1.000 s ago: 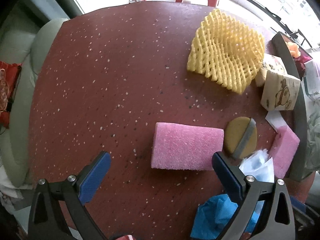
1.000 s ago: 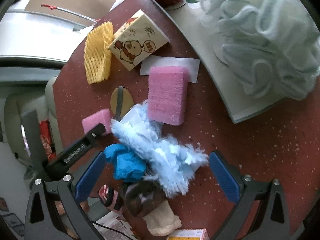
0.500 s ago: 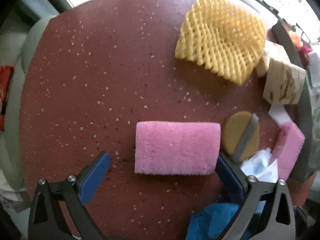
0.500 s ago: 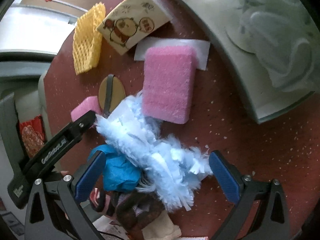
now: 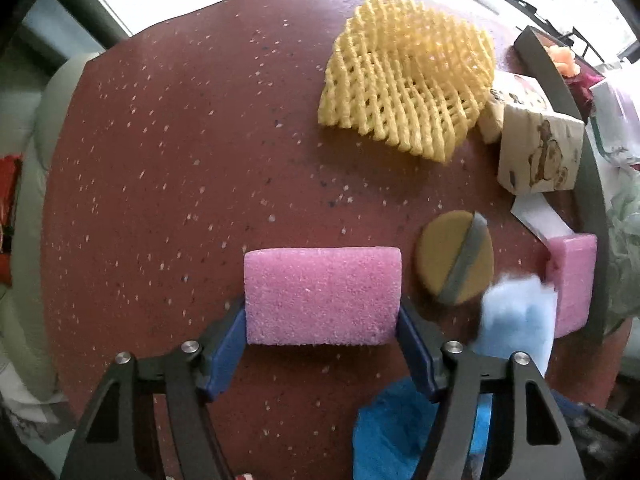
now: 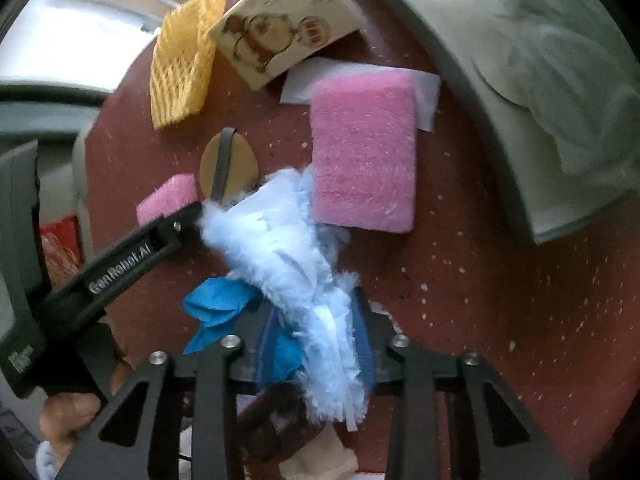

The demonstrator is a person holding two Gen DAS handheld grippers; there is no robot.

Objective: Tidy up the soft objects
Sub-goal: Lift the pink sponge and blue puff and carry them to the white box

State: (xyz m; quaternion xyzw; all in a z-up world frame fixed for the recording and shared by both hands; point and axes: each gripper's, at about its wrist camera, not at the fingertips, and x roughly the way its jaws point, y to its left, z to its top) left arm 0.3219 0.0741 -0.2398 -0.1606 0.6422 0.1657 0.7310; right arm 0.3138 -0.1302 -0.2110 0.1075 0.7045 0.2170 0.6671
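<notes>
The rectangular pink foam sponge lies flat on the speckled red round table, and the left gripper has its blue pads pressed against the sponge's two short ends, so it is clamped on the block, which does not look lifted yet. The right gripper is pinched shut on the fluffy light-blue duster cloth, which trails over a crumpled bright-blue cloth. As a judgement, the sorting is at an early stage: two items are gripped but nothing seen has reached a final place, and the second pink foam sponge, the round tan powder puff with a grey strap, the yellow foam fruit net and the cream cartoon-printed tissue pack lie scattered near the grey tray. Compared with half a second ago, both grippers' jaws, then spread wide, have closed on their items, and the left gripper has moved forward around the sponge.
</notes>
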